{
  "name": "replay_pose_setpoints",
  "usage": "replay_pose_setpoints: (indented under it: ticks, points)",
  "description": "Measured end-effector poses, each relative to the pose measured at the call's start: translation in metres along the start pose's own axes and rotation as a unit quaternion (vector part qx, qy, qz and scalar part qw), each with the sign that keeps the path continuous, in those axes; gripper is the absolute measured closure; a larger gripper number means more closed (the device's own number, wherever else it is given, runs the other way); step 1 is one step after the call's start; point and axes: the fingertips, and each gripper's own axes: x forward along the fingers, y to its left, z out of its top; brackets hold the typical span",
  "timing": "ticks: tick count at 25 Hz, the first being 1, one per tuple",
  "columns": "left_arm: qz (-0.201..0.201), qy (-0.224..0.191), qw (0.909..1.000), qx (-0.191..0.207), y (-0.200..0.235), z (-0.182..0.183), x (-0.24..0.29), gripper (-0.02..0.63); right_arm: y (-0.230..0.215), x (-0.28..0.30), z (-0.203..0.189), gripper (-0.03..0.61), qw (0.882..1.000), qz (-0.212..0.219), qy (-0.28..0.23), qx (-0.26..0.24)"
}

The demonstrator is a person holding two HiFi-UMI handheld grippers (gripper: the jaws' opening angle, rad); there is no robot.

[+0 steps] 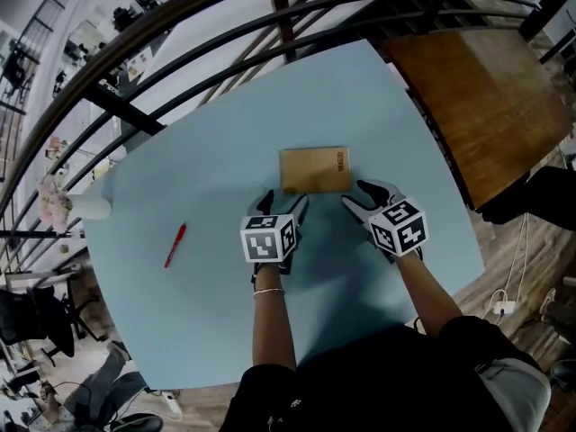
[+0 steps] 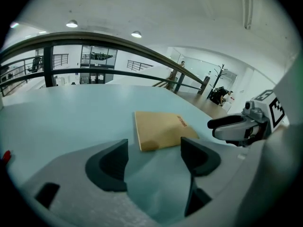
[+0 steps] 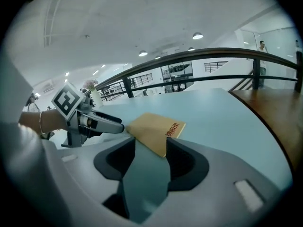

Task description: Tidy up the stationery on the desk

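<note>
Both tools hover low over the pale blue worktop [image 1: 216, 142]: left gripper [image 1: 285, 203] jaws wide, right gripper [image 1: 363, 195] jaws apart, neither pressing anything. The tan booklet [image 1: 314, 170] lies flat just ahead of both; a red pen [image 1: 175, 245] lies well off to the left

2 grey tongs [image 1: 286, 202] [image 1: 357, 194], bracelet [image 1: 267, 291], black clothing [image 1: 378, 385]
</note>
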Motion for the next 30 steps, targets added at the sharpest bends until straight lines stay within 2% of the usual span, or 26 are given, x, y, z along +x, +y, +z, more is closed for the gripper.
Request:
replay_pose_setpoints:
  ticks: [7, 19, 22, 30]
  points:
    - [-0.009, -0.007, 0.9999, -0.01, -0.001, 0.004, 0.008, 0.268, -0.006, 0.021, -0.011, 0.351, 0.999, -0.007, 0.045, -0.022]
    - [0.001, 0.013, 0.9999, -0.007, -0.004, -0.003, 0.025, 0.268, -0.018, 0.039, -0.027, 0.334, 0.995, -0.013, 0.095, -0.031]
    - [-0.011, 0.009, 0.9998, -0.01, -0.011, 0.0, 0.026, 0.268, -0.018, 0.04, -0.029, 0.331, 0.994, -0.012, 0.102, -0.034]
    - [-0.013, 0.015, 0.9998, 0.002, -0.018, -0.004, 0.027, 0.267, -0.015, 0.04, -0.03, 0.334, 0.994, -0.006, 0.1, -0.033]
